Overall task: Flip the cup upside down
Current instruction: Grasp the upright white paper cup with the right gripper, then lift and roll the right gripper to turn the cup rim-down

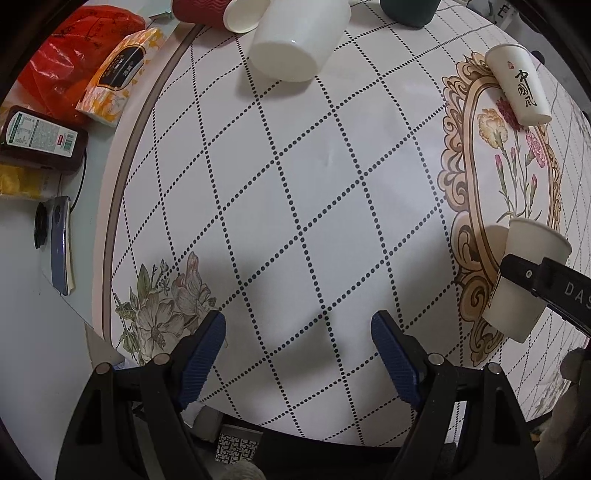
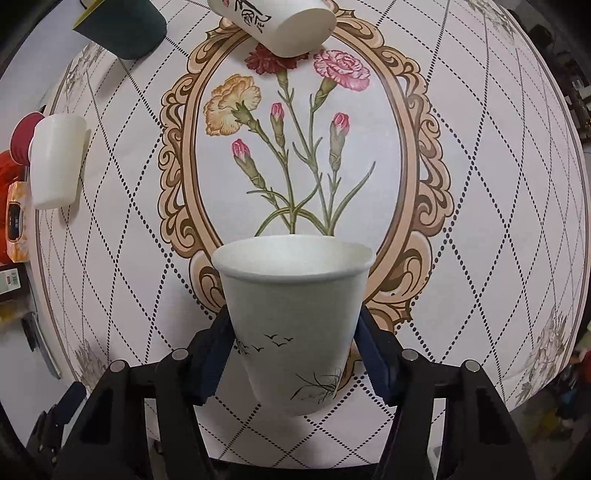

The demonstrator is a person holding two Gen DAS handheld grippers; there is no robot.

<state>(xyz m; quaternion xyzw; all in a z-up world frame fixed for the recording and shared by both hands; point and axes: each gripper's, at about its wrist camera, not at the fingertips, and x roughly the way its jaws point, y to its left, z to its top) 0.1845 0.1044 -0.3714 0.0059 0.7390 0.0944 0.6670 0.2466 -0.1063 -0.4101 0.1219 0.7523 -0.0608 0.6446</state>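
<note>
Right tool (image 2: 293, 347) gripping upright paper cup (image 2: 295, 314), inside hidden; left tool (image 1: 298, 332) open, holding nothing

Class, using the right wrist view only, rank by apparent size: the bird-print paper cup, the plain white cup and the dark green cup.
1. Bird-print paper cup, though it sits nearest the camera in the right hand-held gripper.
2. Plain white cup and dark green cup: unsure, the green one is cropped.

A home: floral tablecloth (image 2: 295, 155), tissue pack (image 1: 118, 74), scattered cups (image 1: 299, 40)
</note>
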